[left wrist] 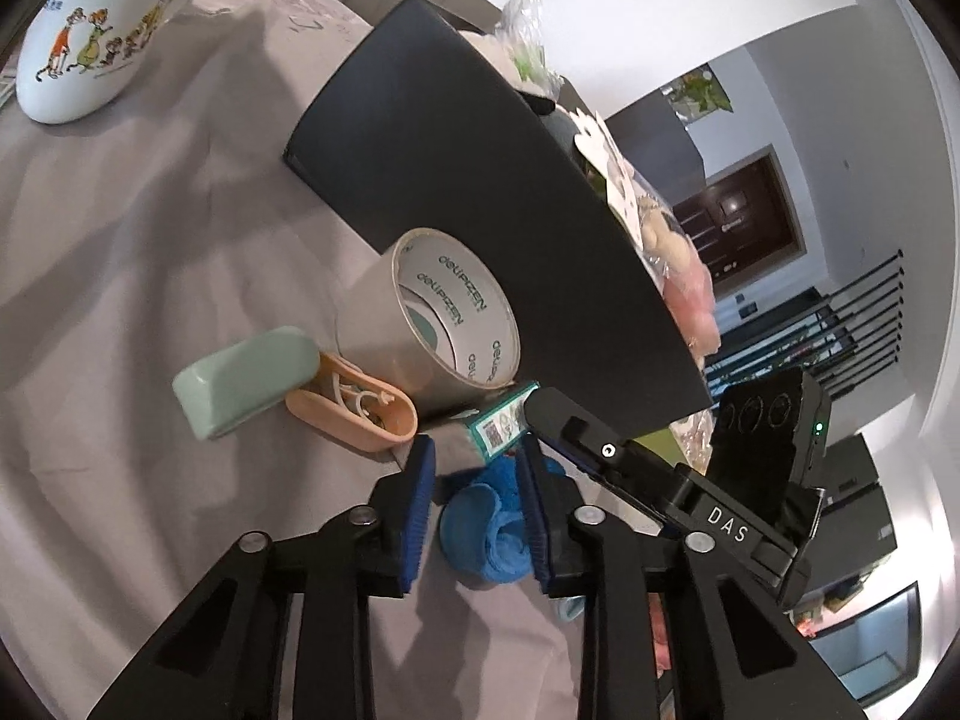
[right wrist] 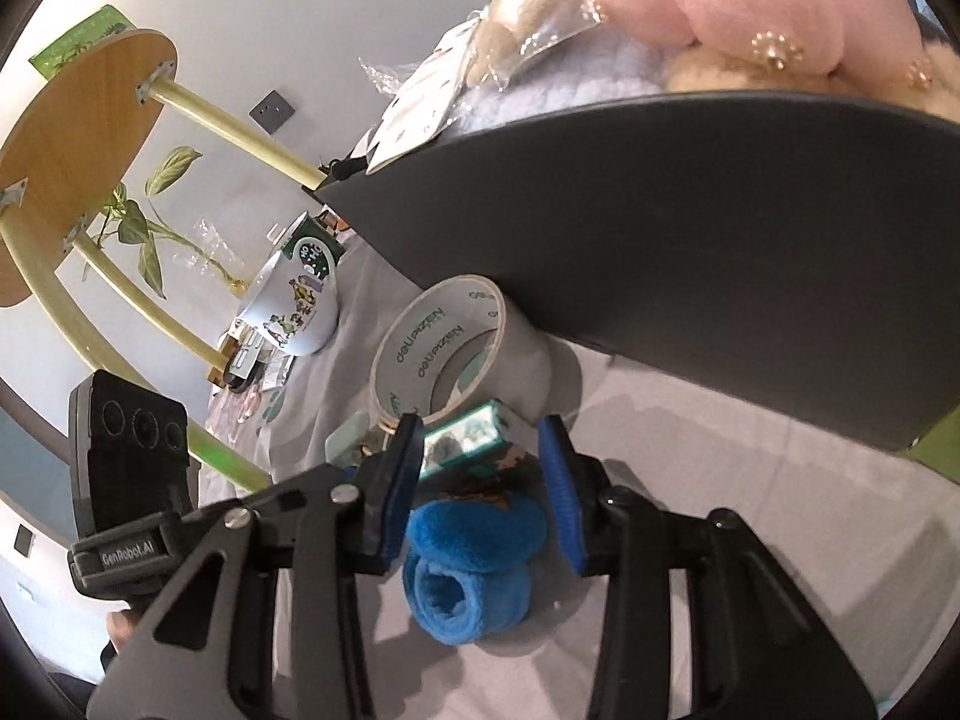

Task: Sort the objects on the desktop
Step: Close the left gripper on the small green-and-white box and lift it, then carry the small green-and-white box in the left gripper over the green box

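Clamped on the blue plush roll (left wrist: 486,534) with left tongs (left wrist: 477,474); can't tell if right tongs (right wrist: 480,456) pinch it. Lift slowly, avoiding the tape roll (left wrist: 432,312).

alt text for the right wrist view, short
The right gripper straddles a blue plush roll on the grey tablecloth. Just beyond lie a small green box and a tape roll, beside a dark bin holding plush toys.

Black hand-held gripper (left wrist: 474,480), blue pads (left wrist: 420,510)
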Demonstrator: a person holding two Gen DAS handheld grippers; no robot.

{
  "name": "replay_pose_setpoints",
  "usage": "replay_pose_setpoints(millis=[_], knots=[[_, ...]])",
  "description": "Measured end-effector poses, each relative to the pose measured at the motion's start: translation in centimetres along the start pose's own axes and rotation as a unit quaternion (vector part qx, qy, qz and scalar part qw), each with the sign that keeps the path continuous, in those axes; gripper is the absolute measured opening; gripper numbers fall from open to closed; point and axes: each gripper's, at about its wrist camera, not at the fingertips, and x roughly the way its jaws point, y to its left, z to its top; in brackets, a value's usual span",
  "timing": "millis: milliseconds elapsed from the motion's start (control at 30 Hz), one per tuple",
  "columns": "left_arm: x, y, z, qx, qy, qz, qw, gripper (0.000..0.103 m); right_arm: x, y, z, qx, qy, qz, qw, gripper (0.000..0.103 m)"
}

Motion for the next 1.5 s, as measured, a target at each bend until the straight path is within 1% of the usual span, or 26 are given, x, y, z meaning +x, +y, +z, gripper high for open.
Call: replay_pose_setpoints(millis=[67, 233, 467, 767, 1033, 1233, 1500], knots=[[0.1, 0.0, 0.1, -0.001, -0.002, 0.0, 1.0, 0.019, 0.1, 0.0, -0.1, 0.001, 0.001, 0.0, 1.0, 0.039], [0.6, 0.2, 0.0, -0.006, 0.003, 0.005, 1.0, 0.019, 0.5, 0.2, -0.4, -0.011, 0.005, 0.003, 1.0, 0.036], [0.5, -0.1, 0.0, 0.0, -0.002, 0.004, 1.0, 0.019, 0.4, 0.5, -0.5, -0.019, 0.004, -0.001, 1.0, 0.036], [-0.7, -1.4, 0.6, 0.021, -0.021, -0.012, 0.9995, 0.019, -1.2, 1.7, -0.2, -0.034, -0.016, 0.001, 0.999, 0.036], [-1.2, -4.4, 0.8, 0.054, -0.03, -0.014, 0.998, 0.019, -3.7, 2.3, 0.4, -0.04, -0.046, 0.002, 0.998, 0.036], [-1.5, -7.1, 1.1, 0.082, -0.033, -0.013, 0.996, 0.019, -6.2, 2.1, 0.9, -0.037, -0.071, 0.008, 0.997, 0.036], [-0.7, -11.1, 1.1, 0.118, -0.03, -0.009, 0.9925, 0.019, -9.5, 1.4, 1.5, -0.037, -0.105, -0.001, 0.994, 0.036]])
